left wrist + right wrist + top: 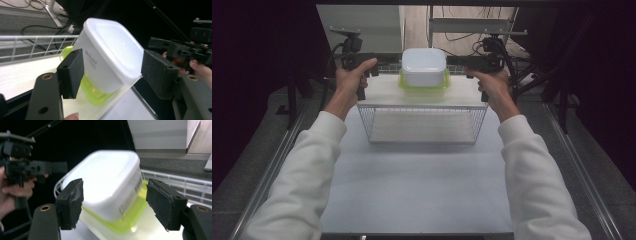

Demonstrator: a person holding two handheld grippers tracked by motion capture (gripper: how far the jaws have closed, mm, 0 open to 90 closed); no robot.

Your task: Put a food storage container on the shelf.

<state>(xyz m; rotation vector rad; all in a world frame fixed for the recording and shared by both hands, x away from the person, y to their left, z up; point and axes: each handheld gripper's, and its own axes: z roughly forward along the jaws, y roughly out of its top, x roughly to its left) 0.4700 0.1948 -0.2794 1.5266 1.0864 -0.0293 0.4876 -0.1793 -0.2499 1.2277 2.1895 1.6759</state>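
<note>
From the high view, a white container (423,66) sat upside down on its green lid (423,86), on the flat white top (387,90) of a wire basket (422,125) at the twelve o'clock end of the table (417,185). The left gripper (373,64) stood at the container's nine o'clock and the right gripper (466,64) at its three o'clock, each apart from it, with the left hand (351,79) and right hand (495,86) wrapped around the handles.

The left gripper view (112,72) gave what the high view could not: grey print running up the container's side wall (90,60), and a clear gap between each black pad (72,72) and the plastic. Its jaws stood released, spread wider than the container, gripping nothing. The right gripper showed at three o'clock in that picture.

The right gripper view (113,203) showed a barcode label on the opposite wall (130,197), somewhat blurred. Its pads (71,202) were worn and frayed at the edges; they too stood released on either side of the container without pressing on it.

The container (107,185) was square with rounded corners, milky white, its base facing up; the lid beneath was translucent lime green with clips jutting past the walls.

The container sat toward the far edge of the shelf top, with a low wire rail (37,45) behind it. Bare shelf lay toward six o'clock, and the wide table surface below that lay open.
</note>
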